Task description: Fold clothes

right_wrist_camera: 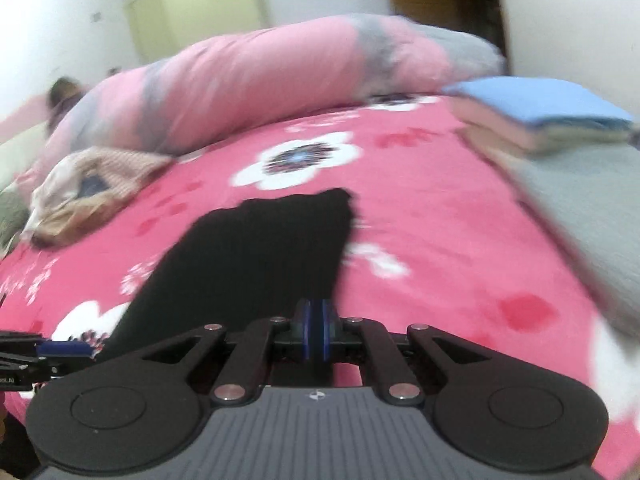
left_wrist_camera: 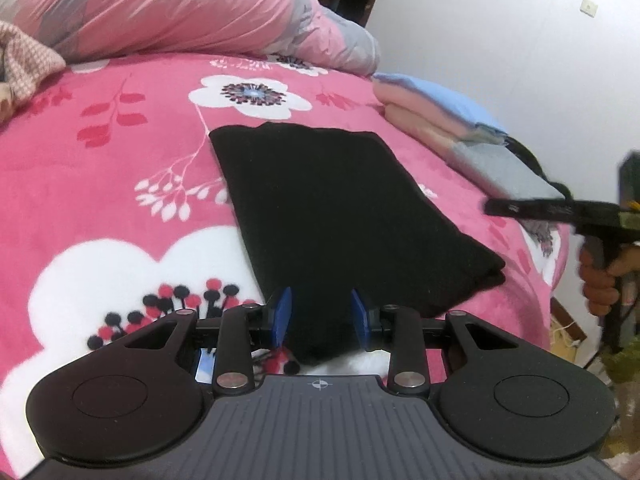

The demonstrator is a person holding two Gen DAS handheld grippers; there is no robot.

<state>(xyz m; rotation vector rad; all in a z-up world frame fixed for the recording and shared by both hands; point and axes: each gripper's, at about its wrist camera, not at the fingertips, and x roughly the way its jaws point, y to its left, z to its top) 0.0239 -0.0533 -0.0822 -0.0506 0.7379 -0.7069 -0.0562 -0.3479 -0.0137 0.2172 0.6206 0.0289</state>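
The pink floral bed [left_wrist_camera: 100, 184] carries a folded stack [left_wrist_camera: 452, 128] at its far edge. The black garment [left_wrist_camera: 336, 216] lies mid-bed, a flat rectangle. Left gripper [left_wrist_camera: 320, 316] spread over its near edge; right gripper [right_wrist_camera: 316, 332] pinched empty. Likely another fold, then stacking.

A folded black garment [left_wrist_camera: 328, 216] lies flat on the pink floral bedspread [left_wrist_camera: 100, 168], its near end between the parted blue fingers [left_wrist_camera: 282, 316] of the left gripper [left_wrist_camera: 322, 316]. Folded clothes [left_wrist_camera: 452, 128] are stacked along the bed's right edge, below the right gripper [left_wrist_camera: 496, 207].
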